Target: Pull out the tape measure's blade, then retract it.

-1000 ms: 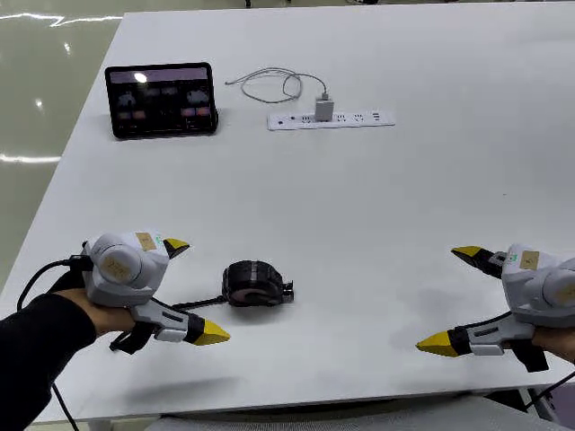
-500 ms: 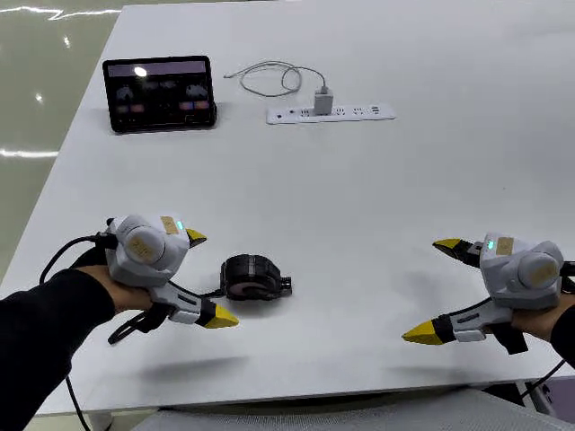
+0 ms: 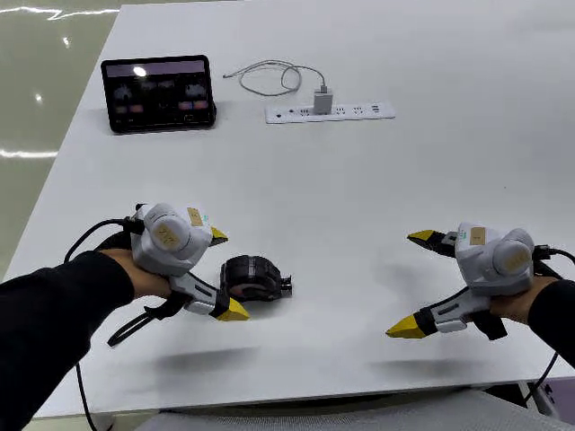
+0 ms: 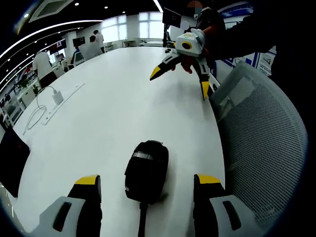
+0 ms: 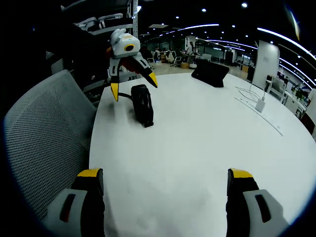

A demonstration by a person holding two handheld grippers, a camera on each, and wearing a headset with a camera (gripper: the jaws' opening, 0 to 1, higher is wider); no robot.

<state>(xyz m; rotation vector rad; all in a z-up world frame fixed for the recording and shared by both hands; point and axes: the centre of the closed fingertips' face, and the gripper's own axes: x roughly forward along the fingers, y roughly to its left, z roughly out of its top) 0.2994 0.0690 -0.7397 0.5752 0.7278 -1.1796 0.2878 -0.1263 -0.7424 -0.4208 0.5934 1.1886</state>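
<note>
A black tape measure (image 3: pixel 252 277) lies on the white table (image 3: pixel 359 189), near the front edge, with its blade drawn in. My left gripper (image 3: pixel 224 273) is open and its yellow-tipped jaws stand on either side of the case's left end, apart from it. In the left gripper view the tape measure (image 4: pixel 146 170) lies between the two jaws, just ahead of the tips. My right gripper (image 3: pixel 414 282) is open, well to the right of the case, with nothing between its jaws. The right gripper view has the tape measure (image 5: pixel 142 104) far off beside the left gripper (image 5: pixel 132 85).
A dark tablet (image 3: pixel 158 93) stands at the back left. A white power strip (image 3: pixel 330 112) with a plugged charger and a looped cable (image 3: pixel 269 79) lies behind the middle of the table. A grey mesh chair (image 4: pixel 261 148) is at the table's front edge.
My left gripper has moved right, up to the tape measure, until its jaws straddle the case. My right gripper has moved left and slightly away from the front edge. The tape measure has stayed put.
</note>
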